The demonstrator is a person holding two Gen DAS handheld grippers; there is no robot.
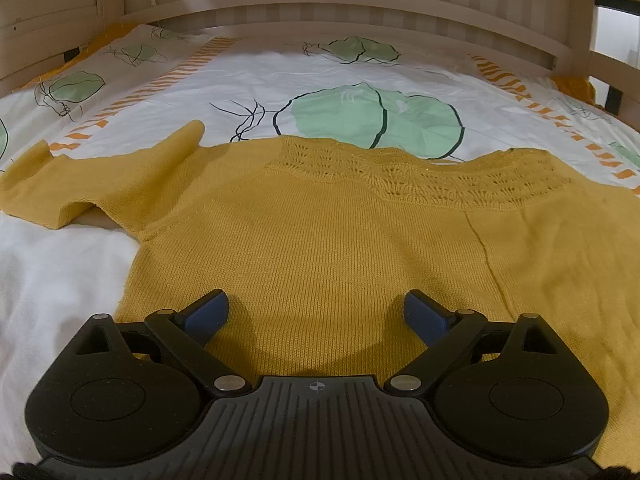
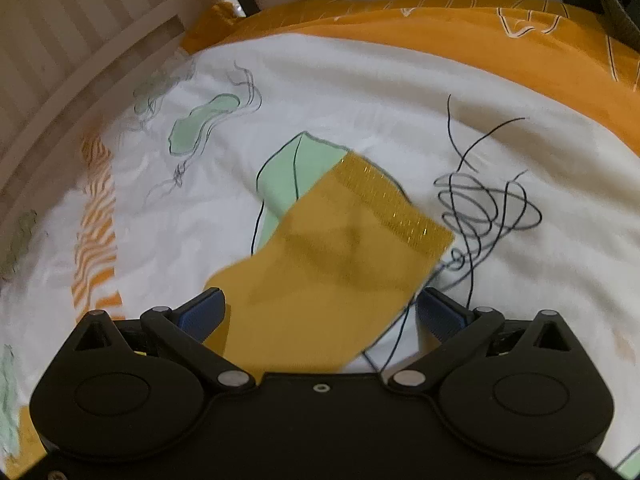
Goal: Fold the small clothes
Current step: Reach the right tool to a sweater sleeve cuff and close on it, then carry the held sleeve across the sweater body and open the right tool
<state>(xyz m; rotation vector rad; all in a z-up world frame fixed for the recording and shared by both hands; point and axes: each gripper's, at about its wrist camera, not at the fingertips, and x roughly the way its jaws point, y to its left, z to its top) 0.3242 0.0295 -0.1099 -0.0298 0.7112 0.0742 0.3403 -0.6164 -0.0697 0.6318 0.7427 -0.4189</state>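
- A mustard-yellow knit sweater (image 1: 340,240) lies spread flat on a bed sheet (image 1: 280,76), white with green leaf shapes and orange striped bands.
- The sweater's openwork yoke faces the far wooden bed rail (image 1: 340,8); one short sleeve (image 1: 80,184) reaches out to the left, its end slightly curled up.
- The left gripper (image 1: 316,312) hovers over the lower body of the sweater, its blue-padded fingers (image 1: 208,312) spread wide with only fabric showing between them, nothing clamped.
- In the right wrist view, the right gripper (image 2: 320,312) sits over the sweater's other sleeve (image 2: 332,264), whose ribbed cuff points away toward a black scribble print.
- The right fingers (image 2: 202,314) stand wide apart; the sleeve lies between them, and neither pad visibly presses it.
- No container shows in either view; the sweater rests directly on the sheet.
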